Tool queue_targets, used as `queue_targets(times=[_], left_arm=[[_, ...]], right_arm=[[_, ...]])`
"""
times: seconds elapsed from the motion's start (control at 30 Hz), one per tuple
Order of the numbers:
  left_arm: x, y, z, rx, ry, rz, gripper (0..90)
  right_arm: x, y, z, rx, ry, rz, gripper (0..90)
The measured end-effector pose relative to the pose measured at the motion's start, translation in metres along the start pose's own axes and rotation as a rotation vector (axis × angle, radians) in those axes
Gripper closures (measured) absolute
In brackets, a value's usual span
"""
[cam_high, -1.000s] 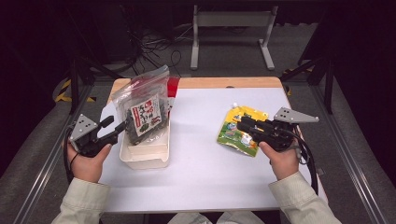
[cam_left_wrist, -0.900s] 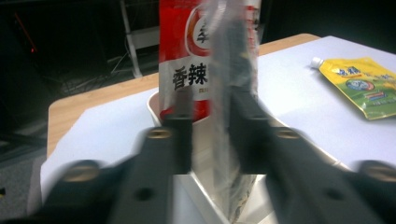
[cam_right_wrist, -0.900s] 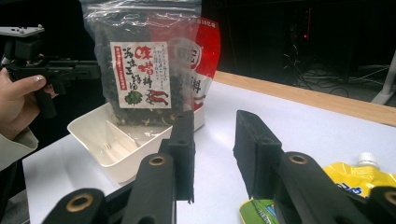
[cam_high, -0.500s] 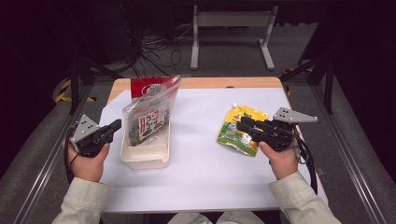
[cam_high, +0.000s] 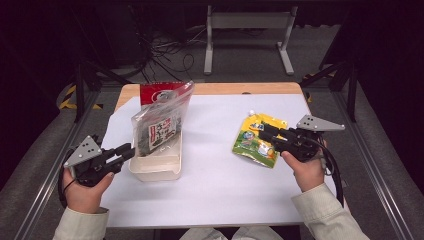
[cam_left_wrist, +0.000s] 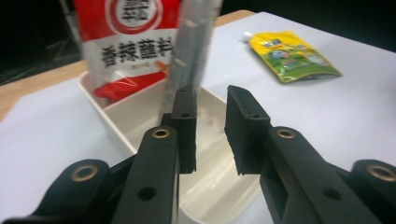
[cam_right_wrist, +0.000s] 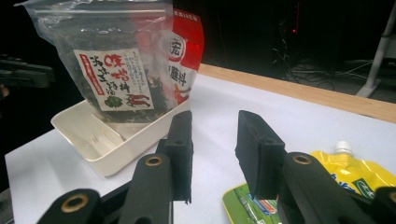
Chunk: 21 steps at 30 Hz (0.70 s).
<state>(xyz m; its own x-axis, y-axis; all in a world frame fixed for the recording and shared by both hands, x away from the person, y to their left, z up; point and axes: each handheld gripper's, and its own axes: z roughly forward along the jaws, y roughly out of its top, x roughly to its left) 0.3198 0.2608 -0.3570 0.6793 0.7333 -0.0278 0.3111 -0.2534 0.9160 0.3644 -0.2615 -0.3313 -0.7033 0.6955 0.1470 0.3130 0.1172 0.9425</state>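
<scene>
A clear bag of dark seaweed (cam_high: 159, 129) stands upright in a white tray (cam_high: 155, 171) and leans on a red pouch (cam_high: 161, 92) behind it. My left gripper (cam_high: 125, 152) sits just left of the tray. Its jaws have just been opening and stand open, with nothing between them (cam_left_wrist: 210, 133). Ahead of them are the bag's edge (cam_left_wrist: 191, 46), the red pouch (cam_left_wrist: 126, 42) and the tray (cam_left_wrist: 116, 133). A yellow-green spouted pouch (cam_high: 256, 141) lies flat at the right. My right gripper (cam_high: 263, 131) hovers open over its near edge (cam_right_wrist: 212, 154), with the pouch (cam_right_wrist: 355, 177) below the jaws.
The white table top (cam_high: 220, 190) has a wooden strip (cam_high: 235, 89) along its far edge. Dark floor, cables and a metal stand (cam_high: 247, 35) lie beyond it. Metal rails run along both sides of the table.
My left gripper let go of the seaweed bag and drew back left from the tray. The bag went from tilted to upright. The right gripper stayed over the yellow pouch.
</scene>
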Motion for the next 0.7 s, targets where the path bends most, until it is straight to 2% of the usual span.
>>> queue_targets(times=[0.07,0.2,0.43,0.7], left_arm=[[-0.004,-0.002,-0.001,0.002,-0.036,-0.003,72.1],[-0.008,-0.002,-0.001,0.003,-0.081,-0.001,69.8],[-0.025,-0.001,0.007,0.025,-0.151,0.027,64.7],[-0.037,-0.006,0.021,0.069,-0.176,0.058,60.1]], right_arm=[[-0.001,0.000,0.000,0.011,-0.004,0.003,64.9],[-0.007,0.000,0.001,0.040,-0.031,-0.013,63.4],[-0.027,-0.002,0.004,0.112,-0.090,0.004,58.7],[-0.058,-0.004,0.011,0.193,-0.142,0.030,56.3]])
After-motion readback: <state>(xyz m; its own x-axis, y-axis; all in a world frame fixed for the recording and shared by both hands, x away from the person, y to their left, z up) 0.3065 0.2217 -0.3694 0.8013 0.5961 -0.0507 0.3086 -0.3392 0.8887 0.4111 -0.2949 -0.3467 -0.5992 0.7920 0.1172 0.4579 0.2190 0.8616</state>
